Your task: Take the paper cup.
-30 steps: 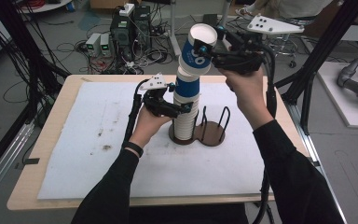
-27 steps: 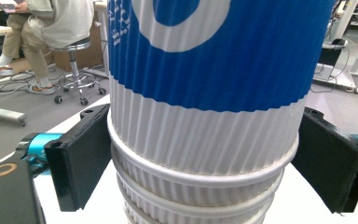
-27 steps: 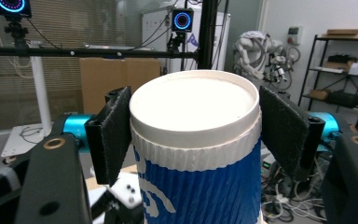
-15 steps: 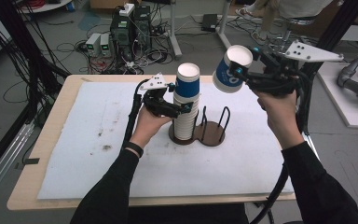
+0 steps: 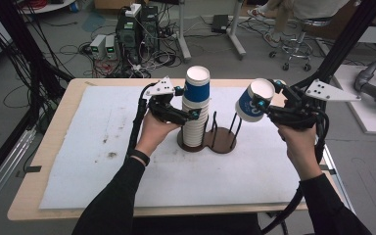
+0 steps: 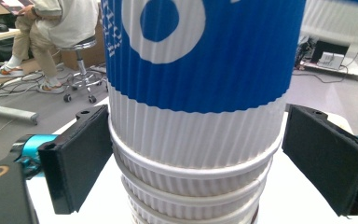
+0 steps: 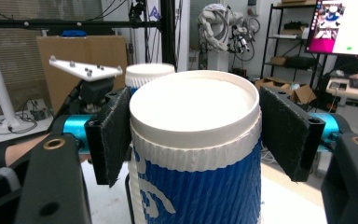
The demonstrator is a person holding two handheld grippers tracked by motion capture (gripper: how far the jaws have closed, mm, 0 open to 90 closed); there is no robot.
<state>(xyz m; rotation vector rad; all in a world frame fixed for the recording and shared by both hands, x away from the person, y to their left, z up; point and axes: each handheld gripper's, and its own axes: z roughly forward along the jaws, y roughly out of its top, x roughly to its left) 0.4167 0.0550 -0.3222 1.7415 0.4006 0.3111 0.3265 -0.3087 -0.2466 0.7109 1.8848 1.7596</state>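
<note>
— So, where's the cup?
— Clamped upside down in the right hand-held gripper, above the table, right of the stack.
— And the left hand-held gripper?
— Jaws just opened, flanking the stack, pads apart from it.

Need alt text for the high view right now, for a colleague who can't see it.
The right gripper holds one blue-and-white paper cup, upside down and tilted, above the table beside a dark wire rack. The left gripper stands open around the stack of cups in that rack.
</note>
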